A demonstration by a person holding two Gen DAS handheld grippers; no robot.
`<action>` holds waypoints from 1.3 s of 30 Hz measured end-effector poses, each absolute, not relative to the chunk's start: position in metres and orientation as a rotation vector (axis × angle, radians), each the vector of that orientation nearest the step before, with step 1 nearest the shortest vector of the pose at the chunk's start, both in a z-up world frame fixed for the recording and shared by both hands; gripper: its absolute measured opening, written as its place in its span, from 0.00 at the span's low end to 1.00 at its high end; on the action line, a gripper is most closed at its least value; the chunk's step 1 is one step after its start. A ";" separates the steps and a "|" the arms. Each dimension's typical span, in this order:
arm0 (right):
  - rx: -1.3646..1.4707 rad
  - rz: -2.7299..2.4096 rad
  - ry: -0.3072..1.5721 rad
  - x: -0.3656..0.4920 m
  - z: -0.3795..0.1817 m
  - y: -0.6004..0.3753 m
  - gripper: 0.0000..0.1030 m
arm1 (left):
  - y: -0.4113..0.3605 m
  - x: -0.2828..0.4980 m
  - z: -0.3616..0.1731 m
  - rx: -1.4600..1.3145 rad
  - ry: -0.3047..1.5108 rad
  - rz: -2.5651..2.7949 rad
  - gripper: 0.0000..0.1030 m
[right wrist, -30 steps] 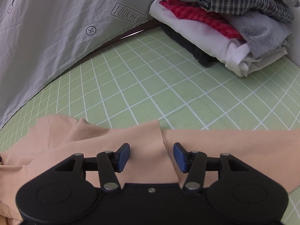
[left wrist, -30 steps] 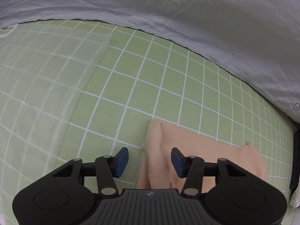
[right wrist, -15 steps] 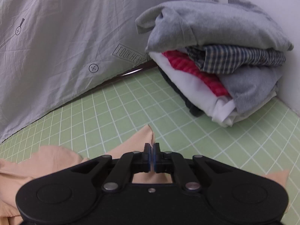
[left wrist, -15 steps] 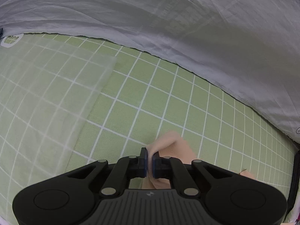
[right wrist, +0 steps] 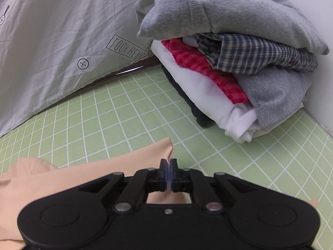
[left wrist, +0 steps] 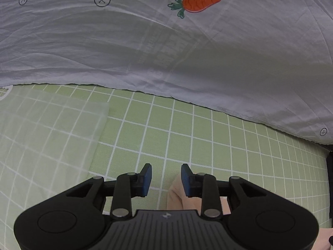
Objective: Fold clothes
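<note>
Your right gripper [right wrist: 168, 174] is clamped on a fold of the peach garment [right wrist: 87, 173], which rises between the pads and peaks at twelve o'clock just past them. The rest of the cloth spreads toward nine o'clock over the green grid mat [right wrist: 129, 112]. At one to two o'clock sits a stack of folded clothes [right wrist: 229, 62], grey on top, then plaid, red check, white and something dark beneath. A white printed sheet [right wrist: 52, 41] hangs behind at ten to eleven.

Your left gripper [left wrist: 166, 180] has just been opening; its jaws stand apart. The peach garment [left wrist: 177, 193] lies at five o'clock by the right pad [left wrist: 186, 180], seemingly not pinched, though the gripper body hides most of it. A clear plastic sheet [left wrist: 52, 129] lies at nine to ten o'clock on the mat [left wrist: 208, 137], and the sheet's [left wrist: 166, 52] carrot print [left wrist: 199, 3] shows at twelve.
</note>
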State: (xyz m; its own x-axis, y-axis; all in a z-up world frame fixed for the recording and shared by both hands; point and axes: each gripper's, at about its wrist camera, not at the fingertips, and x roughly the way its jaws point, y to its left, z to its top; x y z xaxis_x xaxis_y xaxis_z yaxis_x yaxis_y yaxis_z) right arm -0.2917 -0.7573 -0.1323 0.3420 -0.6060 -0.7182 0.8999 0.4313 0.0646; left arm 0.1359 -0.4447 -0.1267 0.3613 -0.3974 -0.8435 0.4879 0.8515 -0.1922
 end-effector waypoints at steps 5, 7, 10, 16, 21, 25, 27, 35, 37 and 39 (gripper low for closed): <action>0.580 -1.049 0.649 -0.298 -0.138 -0.759 0.03 | -0.430 0.106 -0.134 0.140 1.100 -0.611 0.32; 0.591 -1.052 0.649 -0.299 -0.140 -0.759 0.03 | -0.424 0.093 -0.140 0.146 1.130 -0.642 0.32; 0.609 -1.056 0.649 -0.301 -0.142 -0.758 0.03 | -0.429 0.074 -0.152 0.175 1.165 -0.704 0.33; 0.622 -1.064 0.640 -0.305 -0.143 -0.755 0.03 | -0.467 0.070 -0.165 0.267 1.125 -0.712 0.33; 0.574 -1.087 0.608 -0.306 -0.130 -0.750 0.03 | -0.497 0.078 -0.167 0.338 1.072 -0.723 0.38; 0.535 -1.106 0.601 -0.305 -0.124 -0.750 0.03 | -0.500 0.078 -0.169 0.337 1.048 -0.704 0.42; 0.559 -1.099 0.636 -0.305 -0.134 -0.756 0.03 | -0.503 0.078 -0.170 0.340 1.035 -0.702 0.47; 0.691 -1.091 0.653 -0.315 -0.157 -0.763 0.07 | -0.512 0.083 -0.174 0.318 1.063 -0.701 0.74; 0.695 -1.090 0.659 -0.316 -0.159 -0.764 0.17 | -0.517 0.082 -0.176 0.324 1.069 -0.712 0.87; 0.700 -1.087 0.663 -0.317 -0.161 -0.767 0.33 | -0.522 0.080 -0.179 0.338 1.072 -0.724 0.95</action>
